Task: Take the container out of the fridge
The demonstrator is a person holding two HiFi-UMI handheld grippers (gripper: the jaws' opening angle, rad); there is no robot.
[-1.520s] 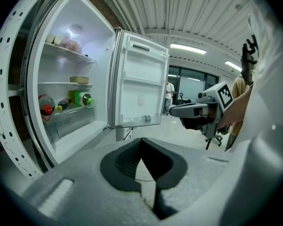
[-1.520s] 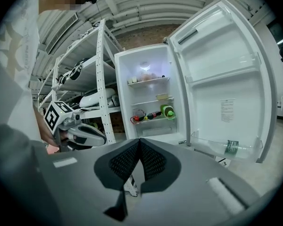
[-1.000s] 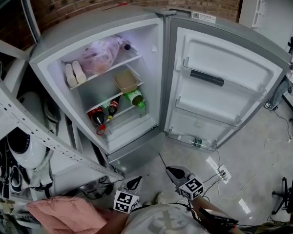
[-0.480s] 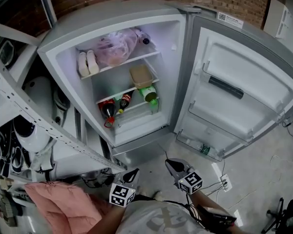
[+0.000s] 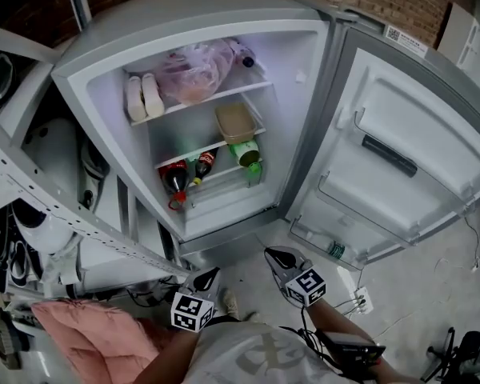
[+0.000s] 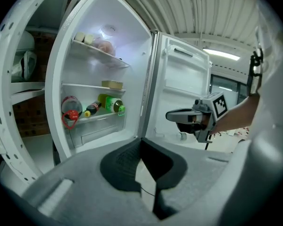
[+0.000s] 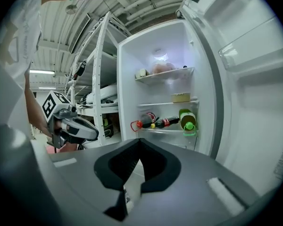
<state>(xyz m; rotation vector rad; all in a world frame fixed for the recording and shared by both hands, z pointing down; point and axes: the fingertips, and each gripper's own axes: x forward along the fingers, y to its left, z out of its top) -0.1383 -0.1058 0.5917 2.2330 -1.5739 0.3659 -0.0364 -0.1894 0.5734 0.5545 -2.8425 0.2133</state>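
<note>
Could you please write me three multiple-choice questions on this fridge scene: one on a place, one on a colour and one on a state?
1. Where does the tan rectangular container sit?
A. top shelf
B. middle shelf
C. door rack

2. What colour is the rightmost plastic bottle lying below that container?
A. green
B. blue
C. white

3. At the open grey fridge, how are the left gripper and right gripper?
A. one shut on the container
B. both among the shelves
C. both shut, empty, outside it

Answers:
1 B, it sits one shelf below the pink plastic bag.
2 A, body and cap are green.
3 C, each gripper view shows fingers together, nothing between.
</note>
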